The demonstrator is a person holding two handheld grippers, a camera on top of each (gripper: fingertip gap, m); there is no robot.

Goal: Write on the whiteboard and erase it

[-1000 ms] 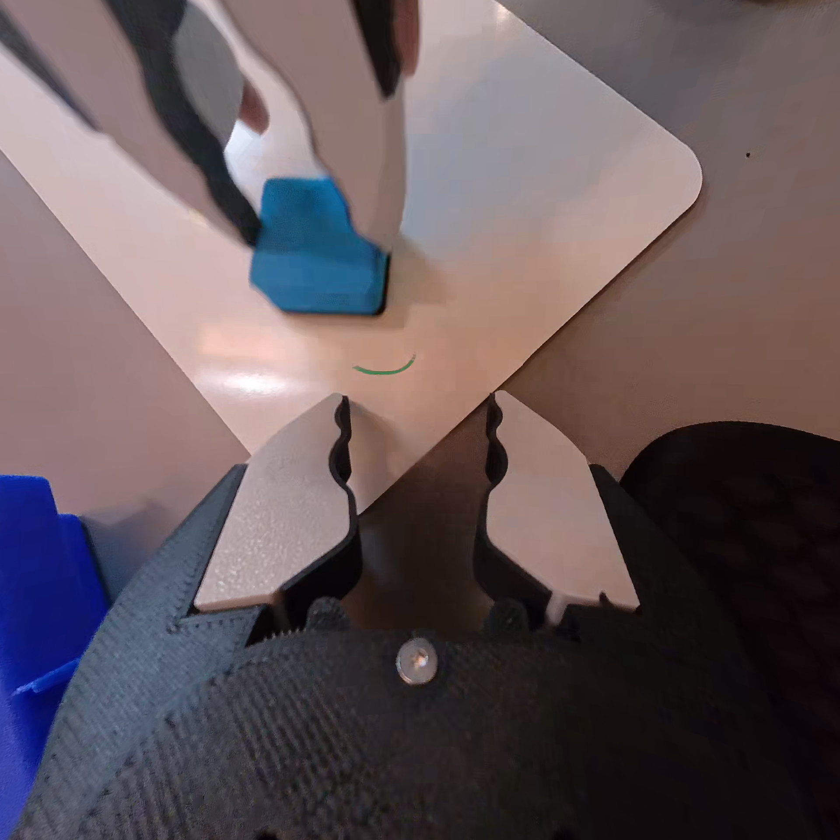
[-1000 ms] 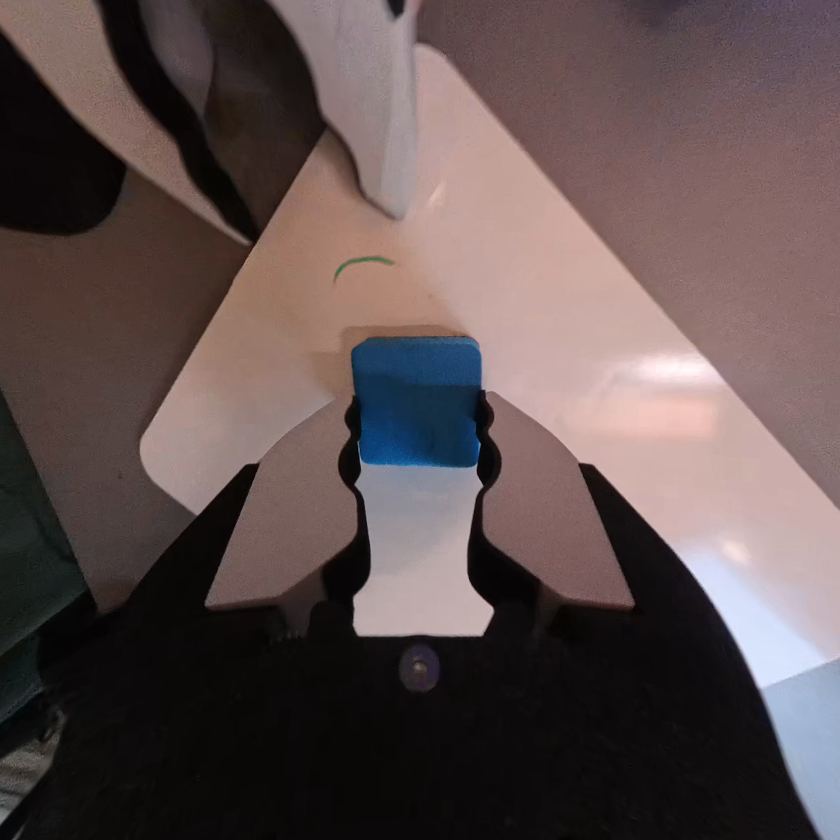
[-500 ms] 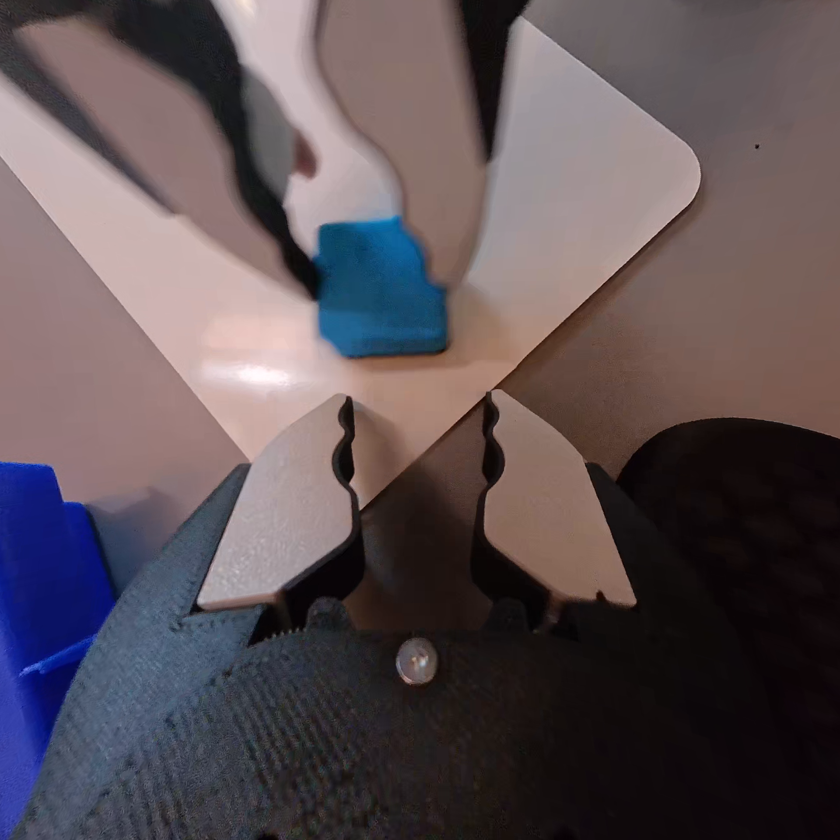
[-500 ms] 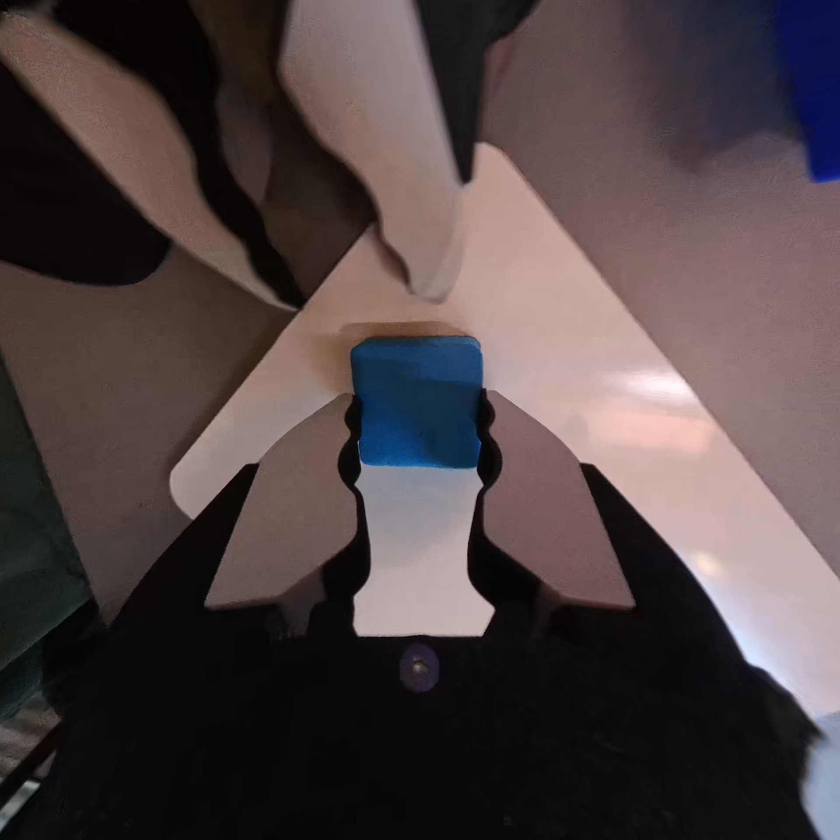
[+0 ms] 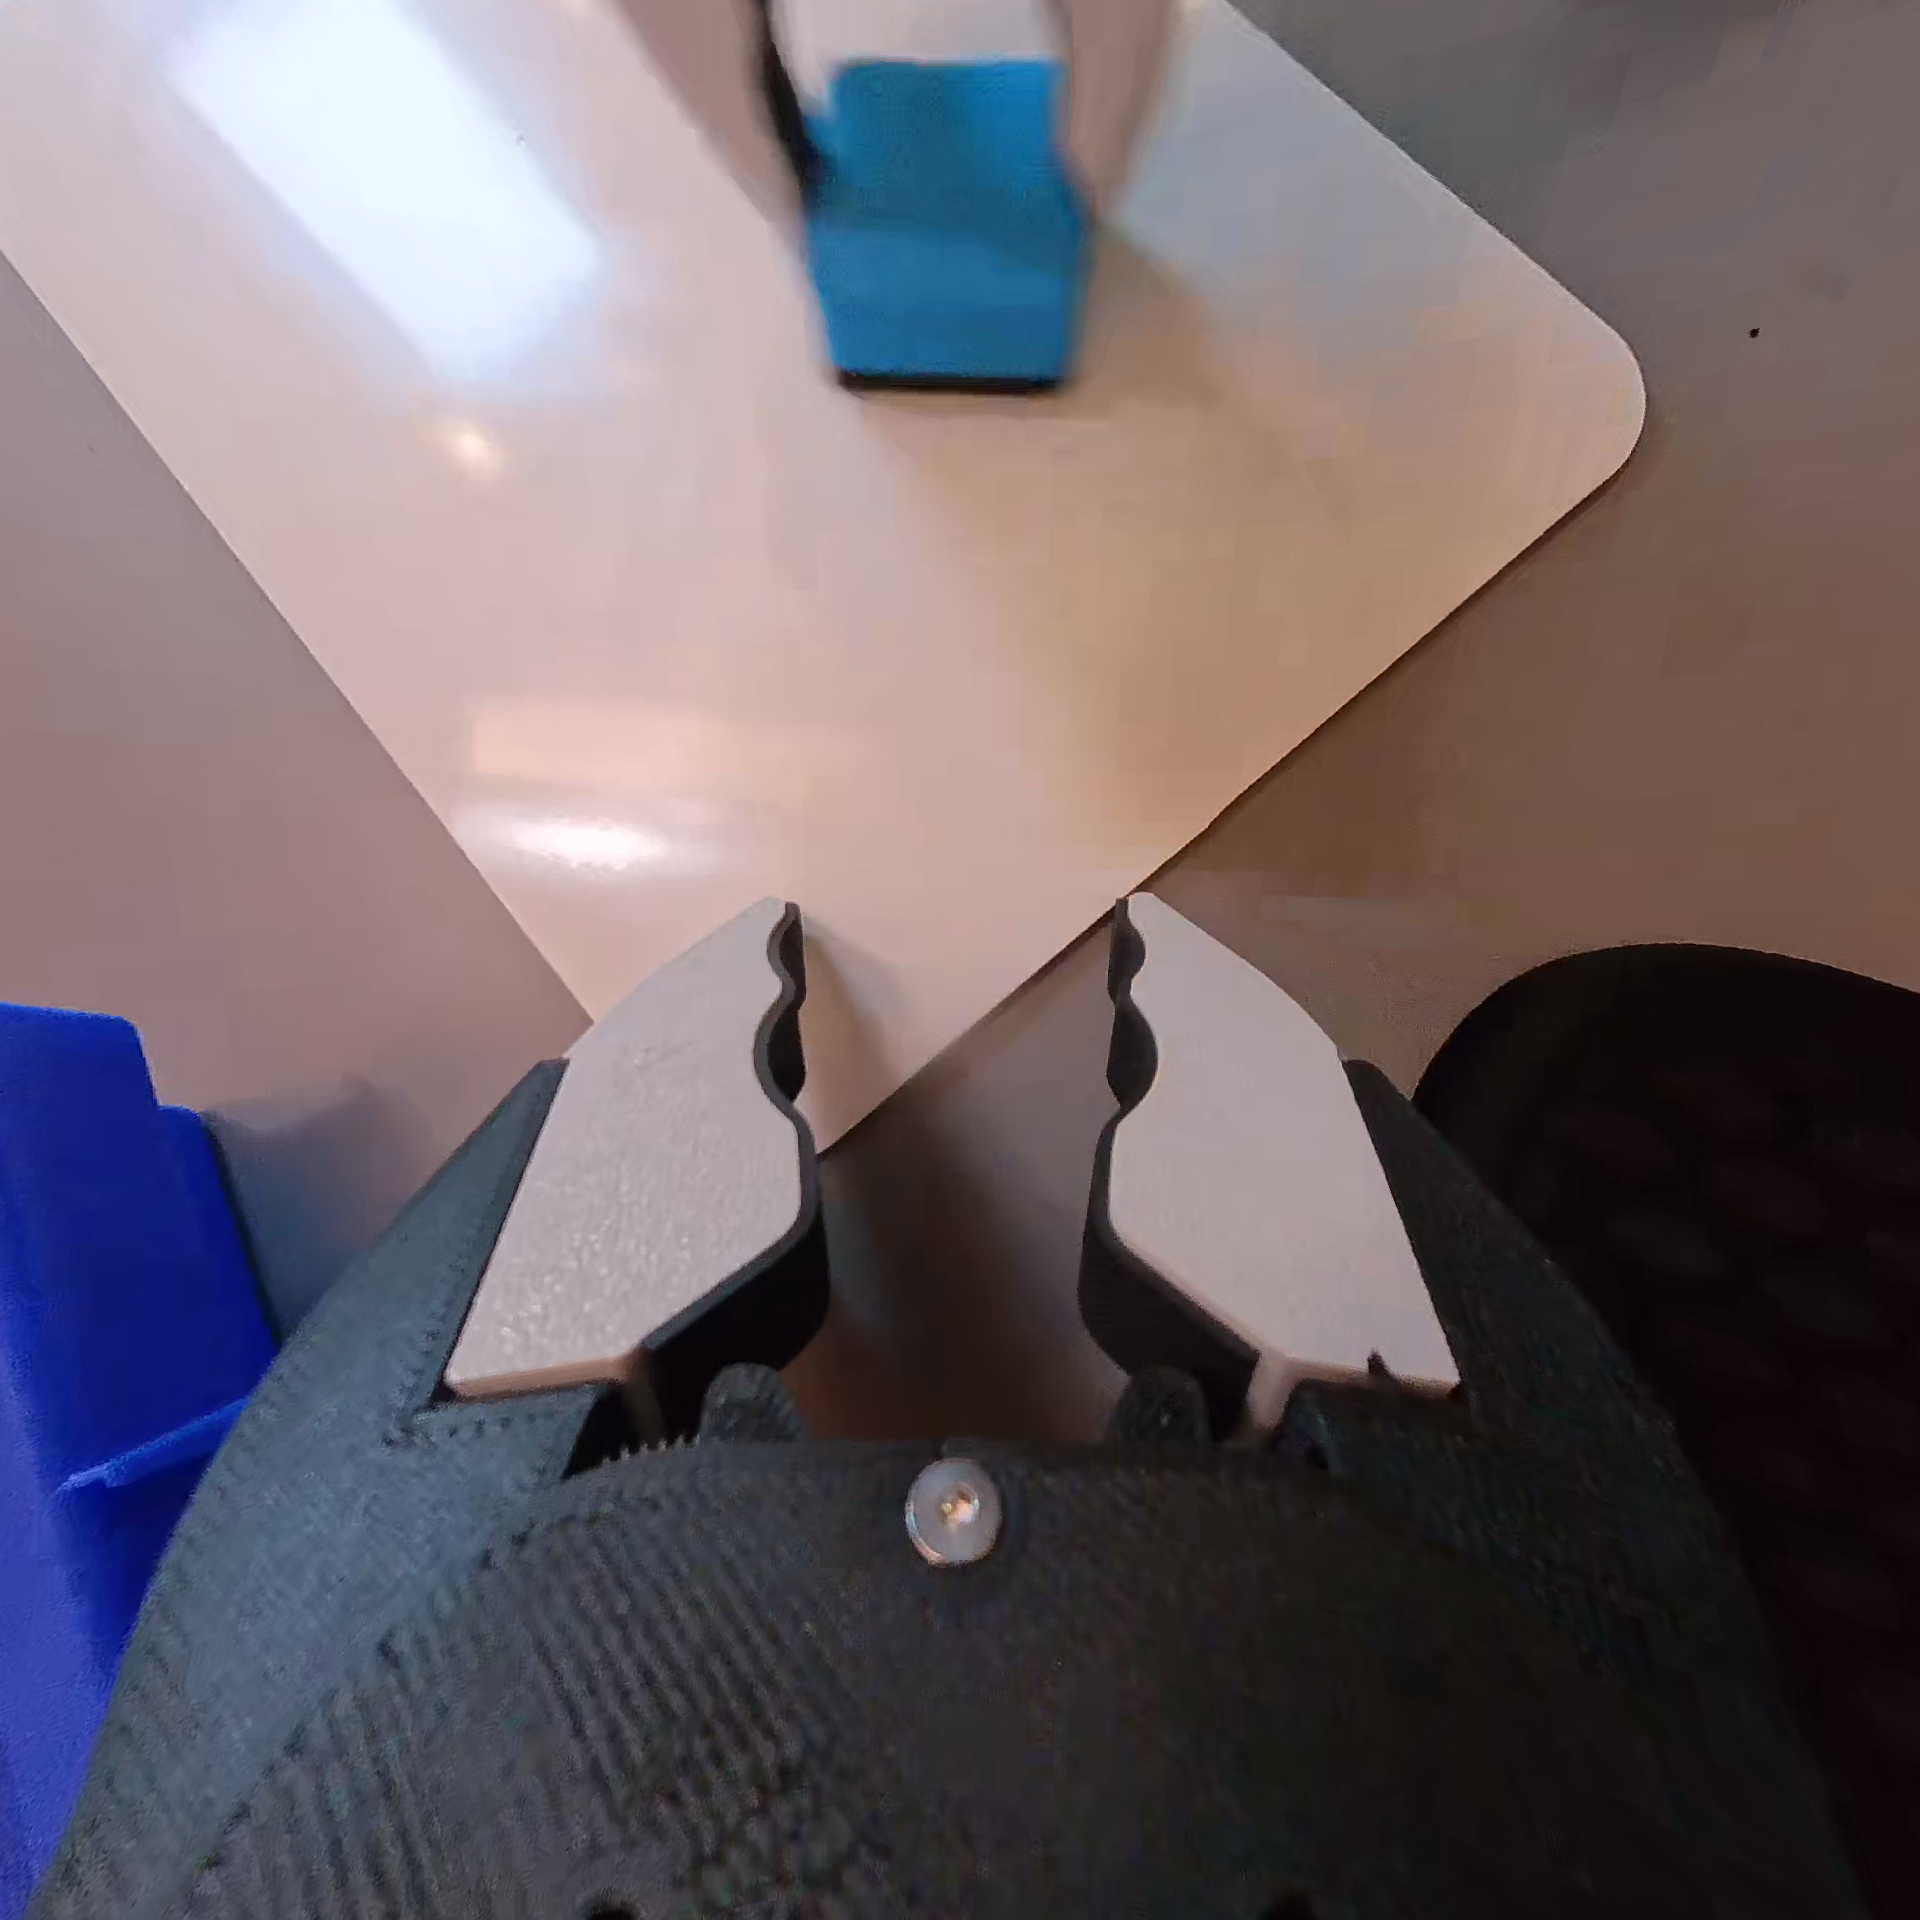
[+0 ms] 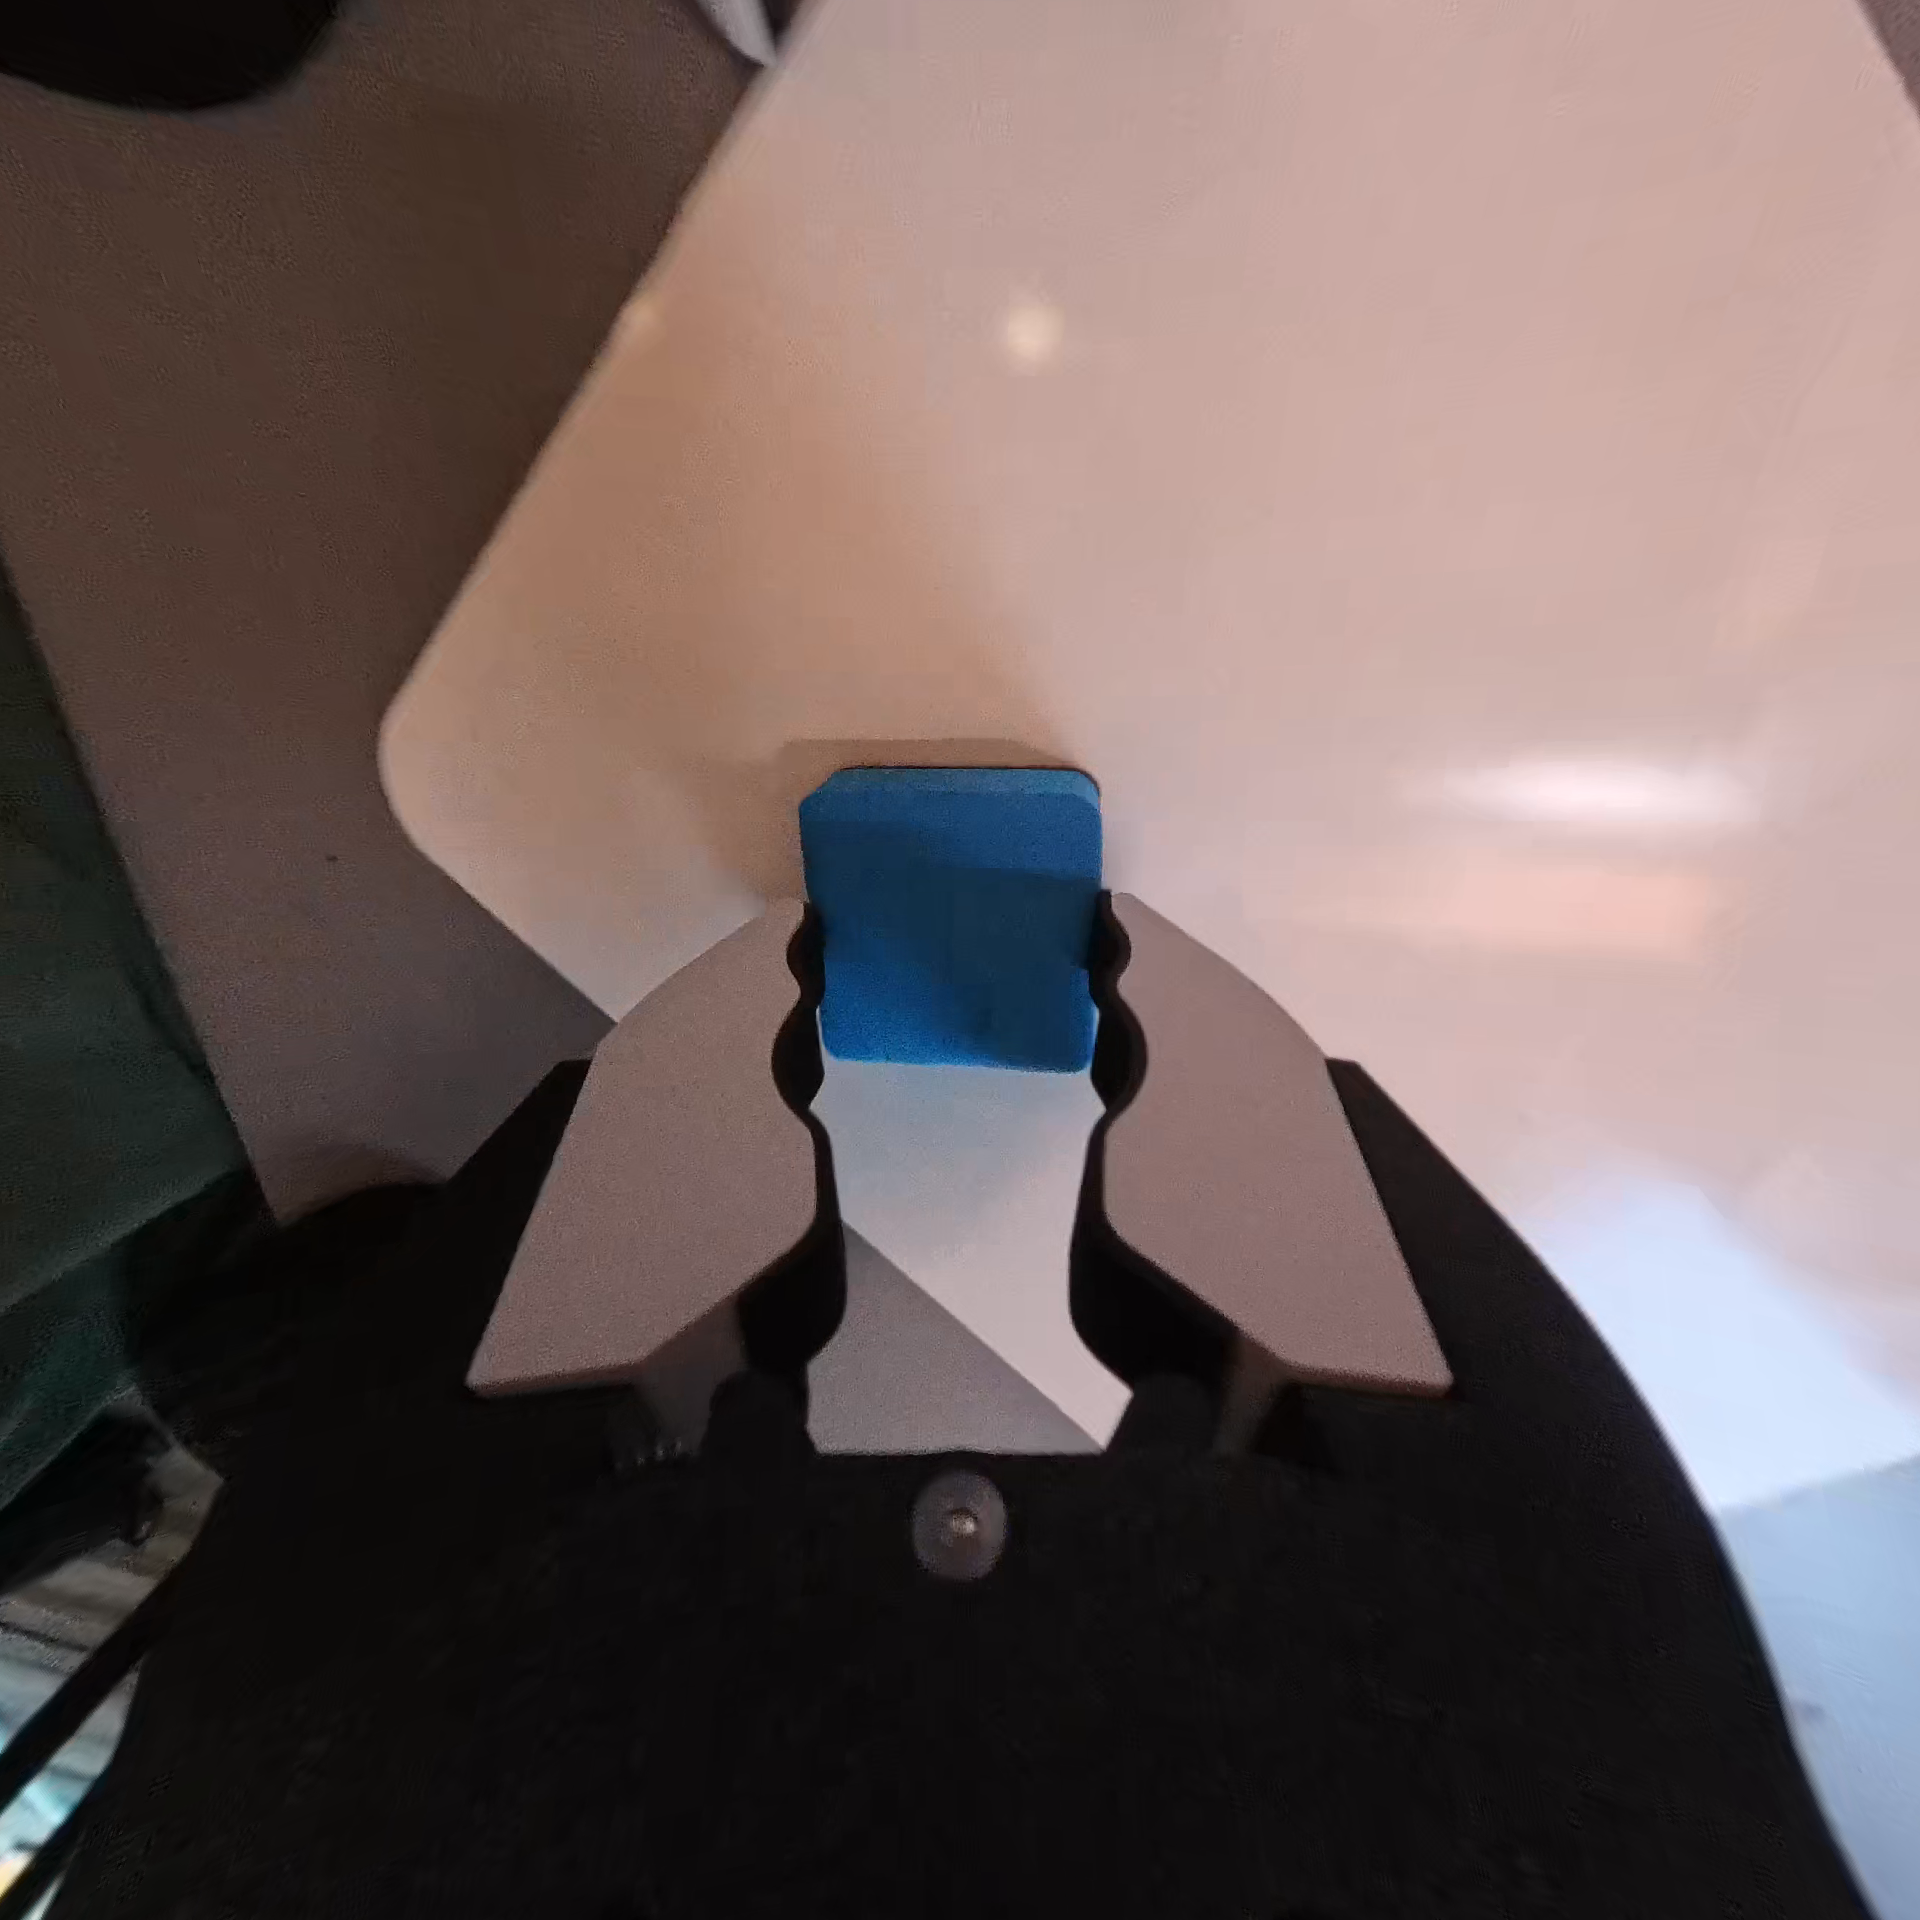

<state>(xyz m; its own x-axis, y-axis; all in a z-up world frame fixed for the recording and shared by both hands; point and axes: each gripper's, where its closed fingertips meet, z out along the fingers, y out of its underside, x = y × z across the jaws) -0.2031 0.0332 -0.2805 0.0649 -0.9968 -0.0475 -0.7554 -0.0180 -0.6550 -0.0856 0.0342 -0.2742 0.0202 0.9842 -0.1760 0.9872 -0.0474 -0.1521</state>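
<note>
A white whiteboard (image 5: 935, 623) lies flat on the brown table, its surface bare of marks. My left gripper (image 5: 956, 925) is open and empty, with one finger over the board's near corner. My right gripper (image 6: 951, 925) is shut on a blue eraser (image 6: 951, 925) that rests on the whiteboard (image 6: 1299, 468) near its left corner. In the left wrist view the eraser (image 5: 945, 218) shows blurred at the far side of the board, with the right gripper mostly cut off at the top edge.
A blue plastic bin (image 5: 94, 1299) stands at the left beside my left gripper. A black rounded object (image 5: 1714, 1195) lies at the right on the brown table (image 5: 1662, 779). A dark green thing (image 6: 73, 987) shows at the left edge of the right wrist view. The left gripper's tips are roughly 12 cm from the right gripper's.
The right gripper swept the eraser toward my left gripper and over the green curved mark, then pulled back to the far side. The green mark is gone. My left gripper stayed put.
</note>
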